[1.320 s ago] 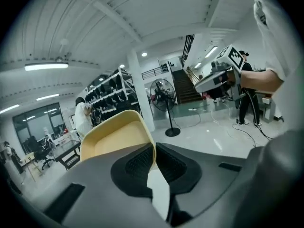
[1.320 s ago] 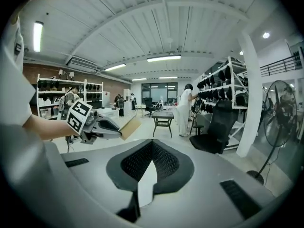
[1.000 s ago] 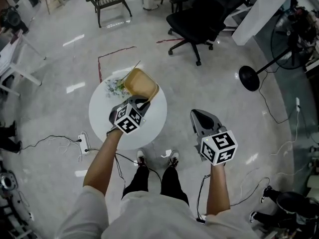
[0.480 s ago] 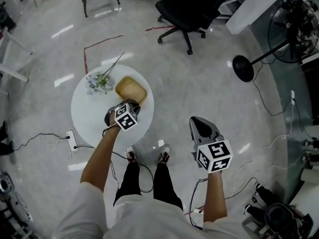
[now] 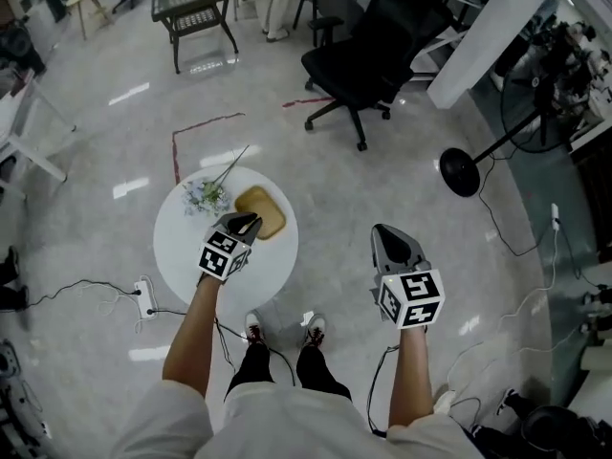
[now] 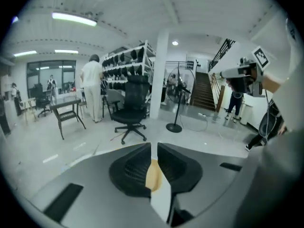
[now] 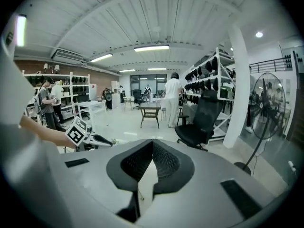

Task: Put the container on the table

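A tan, shallow container (image 5: 260, 211) lies flat on the round white table (image 5: 186, 256), next to a sprig of pale flowers (image 5: 207, 196). My left gripper (image 5: 251, 220) hovers at the container's near edge. Its jaws are opening, and a strip of the tan container (image 6: 153, 175) shows in the narrow gap between them in the left gripper view, below the left gripper (image 6: 154, 145) tips. My right gripper (image 5: 384, 229) hangs over the floor to the right of the table. In the right gripper view, the right gripper (image 7: 152, 140) has its tips together with nothing between them.
A black office chair (image 5: 368, 55) and a fan stand (image 5: 460, 172) are beyond the table to the right. A dark side table (image 5: 196, 3) is far back. A power strip (image 5: 145, 297) and cables lie on the floor by the table's foot.
The container was held tilted above the table a second ago; it now lies flat on it. My left gripper has drawn back slightly toward me. My right gripper keeps its place beside the table.
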